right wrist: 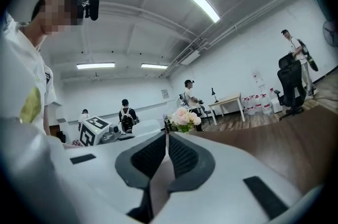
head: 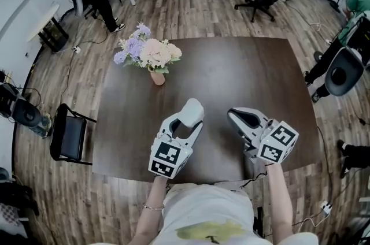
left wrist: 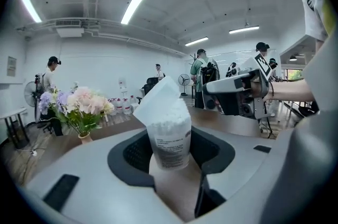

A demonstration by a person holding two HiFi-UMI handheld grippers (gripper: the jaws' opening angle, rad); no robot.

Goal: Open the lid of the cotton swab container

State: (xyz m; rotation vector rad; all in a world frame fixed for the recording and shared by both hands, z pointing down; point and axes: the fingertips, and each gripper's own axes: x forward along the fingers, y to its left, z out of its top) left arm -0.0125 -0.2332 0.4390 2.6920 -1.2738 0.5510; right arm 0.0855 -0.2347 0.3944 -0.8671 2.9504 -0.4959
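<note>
Far left on the dark table (head: 260, 76), a small vase of pale flowers (head: 148, 54) stands well clear of the action. Moving in, the left gripper (head: 185, 127) has the cotton swab container (left wrist: 169, 136) clamped between its jaws. They stand fairly wide, and the dark pads press on either side of the lower body. It sits upright over the near part of the table, though whether its base touches the wood can't be told.

What a look at it from the left gripper view: a clear, slightly tapered plastic tub with a printed label on the front, packed to the brim with white cotton heads. And the white lid (left wrist: 158, 95) is tilted up at the top left, apparently hinged there, so the opening looks done or very nearly.

This should be a light, thin-walled thing with smooth sides. Too hard a squeeze would likely flex it, and too soft a grip could let it slip. The low grip on the body looks the sensible hold, and any further lift belongs on the lid's free edge, opposite the hinge. With the lid up, a tip would probably spill swabs.

Over on the right, the right gripper (right wrist: 166, 146) hovers beside it over the table, jaws pressed together with nothing between them.
</note>
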